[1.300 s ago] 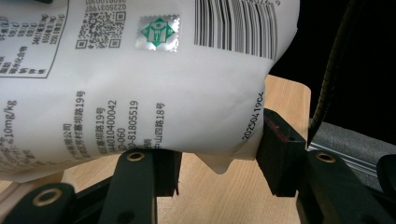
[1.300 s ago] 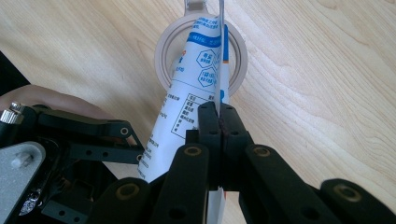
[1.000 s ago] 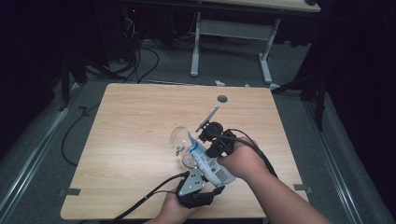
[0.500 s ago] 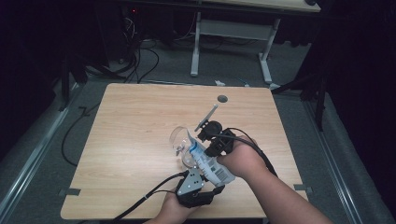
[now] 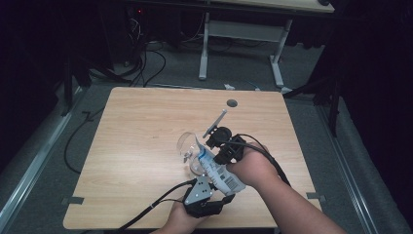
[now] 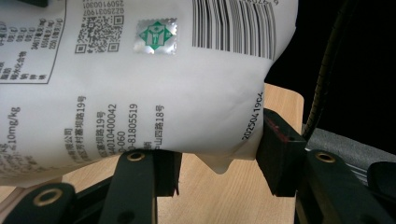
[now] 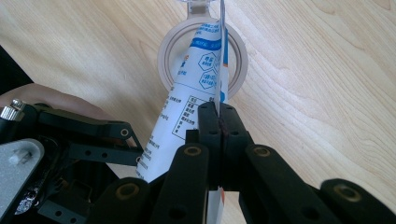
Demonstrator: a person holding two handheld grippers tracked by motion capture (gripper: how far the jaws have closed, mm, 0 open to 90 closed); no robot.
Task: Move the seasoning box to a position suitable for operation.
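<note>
The white bag (image 5: 214, 168) hangs tilted over a clear cup (image 5: 190, 151) on the wooden table (image 5: 136, 126). The left gripper (image 6: 219, 149) squeezes its bottom; the right gripper (image 7: 218, 116) pinches its thin edge, maybe the seam.

A light wooden table (image 5: 136, 146) carries a clear glass cup (image 5: 187, 151) near its middle.

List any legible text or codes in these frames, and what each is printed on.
All on the white pouch:
"20250419C" near the edge by one jaw
"4010400042"
"81805519"
"10mg/kg"
"19" and "18" amid Chinese address lines, the characters too small to quote surely
Barcode and QR codes: digits blurred
Blue hexagon labels: too small to read
</note>
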